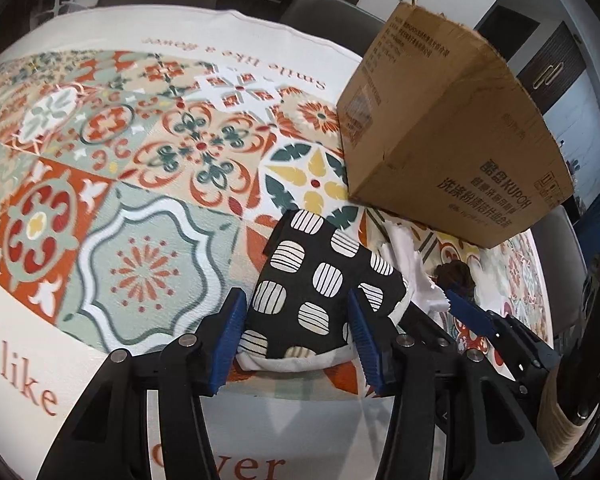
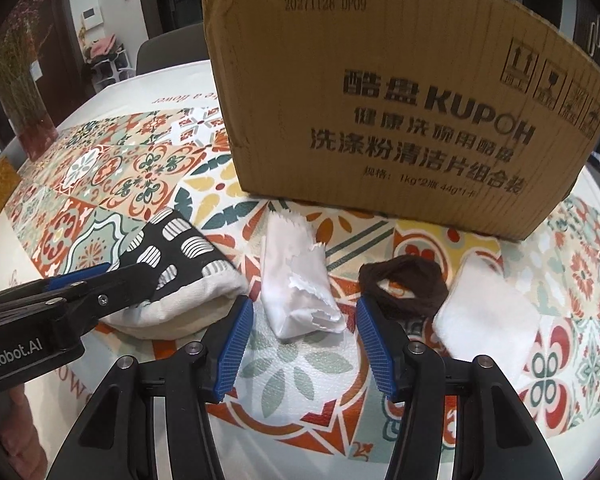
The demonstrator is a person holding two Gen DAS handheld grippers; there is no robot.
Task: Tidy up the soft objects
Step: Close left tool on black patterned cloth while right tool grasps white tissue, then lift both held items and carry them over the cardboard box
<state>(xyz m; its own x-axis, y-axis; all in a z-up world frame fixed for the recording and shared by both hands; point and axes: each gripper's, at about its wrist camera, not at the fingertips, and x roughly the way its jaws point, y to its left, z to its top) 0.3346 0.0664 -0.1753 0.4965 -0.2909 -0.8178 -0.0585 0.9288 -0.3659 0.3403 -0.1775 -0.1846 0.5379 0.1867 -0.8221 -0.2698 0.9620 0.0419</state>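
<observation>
- Soft black pouch (image 1: pixel 324 280) with white striped spots lies on the bench (image 1: pixel 132 240), which wears a bright flower-tile cloth.
- From the left wrist view, the left claw (image 1: pixel 298 338) is wide apart, with one blue finger on each side of the pouch.
- The blue fingers (image 1: pixel 232 336) sit just beside the pouch; I cannot tell if they touch it.
- A big brown cardboard box (image 1: pixel 452 132) stands behind the pouch, toward the right.
- A crumpled white cloth (image 1: pixel 416 272) lies just beside the pouch, on its right.
- A dark brown soft thing (image 1: pixel 456 272) peeks out past the white cloth.
- The right claw (image 1: pixel 472 312) comes in low from the right, near the white cloth.
- From the right wrist view, the right claw (image 2: pixel 304 336) is wide apart and holds nothing.
- The crumpled white cloth (image 2: pixel 296 284) lies between its blue fingers (image 2: pixel 232 348), a little ahead of them.
- The pouch (image 2: pixel 180 264) is on the left, with the left claw (image 2: pixel 100 280) around it.
- The dark brown soft thing (image 2: pixel 404 284) is a floppy ring, near the right finger.
- A flat white pad (image 2: pixel 488 308) lies just beside the brown ring, on its right.
- The cardboard box (image 2: pixel 400 100) stands behind all the soft things.
- A vase of dry flowers (image 2: pixel 20 80) stands far off on the left.
</observation>
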